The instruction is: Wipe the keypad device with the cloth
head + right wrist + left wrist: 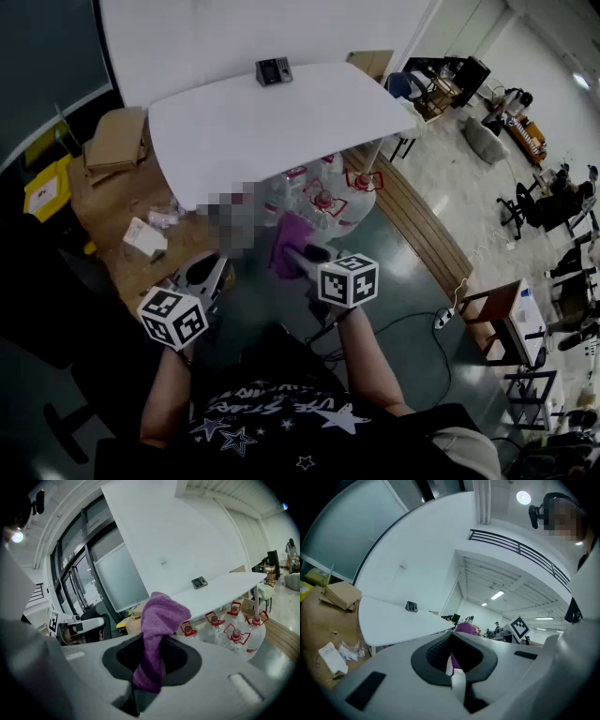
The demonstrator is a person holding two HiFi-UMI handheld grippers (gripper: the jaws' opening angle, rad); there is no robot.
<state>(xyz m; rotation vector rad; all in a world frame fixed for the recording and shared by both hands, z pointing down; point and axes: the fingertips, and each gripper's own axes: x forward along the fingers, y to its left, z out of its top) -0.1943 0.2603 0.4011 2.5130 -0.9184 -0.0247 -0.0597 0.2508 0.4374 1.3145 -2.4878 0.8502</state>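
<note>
My right gripper (149, 667) is clamped on the purple cloth (161, 616), left gripper (452, 663) pinched shut and empty, keypad device (273, 70) well away on the table (262, 122).

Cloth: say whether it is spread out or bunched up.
Bunched: the cloth stands crumpled, pinched in the right gripper, top flopping over.

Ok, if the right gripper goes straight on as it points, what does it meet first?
Likely the near edge of the white table, or the water bottles under it; height is hard to judge.
</note>
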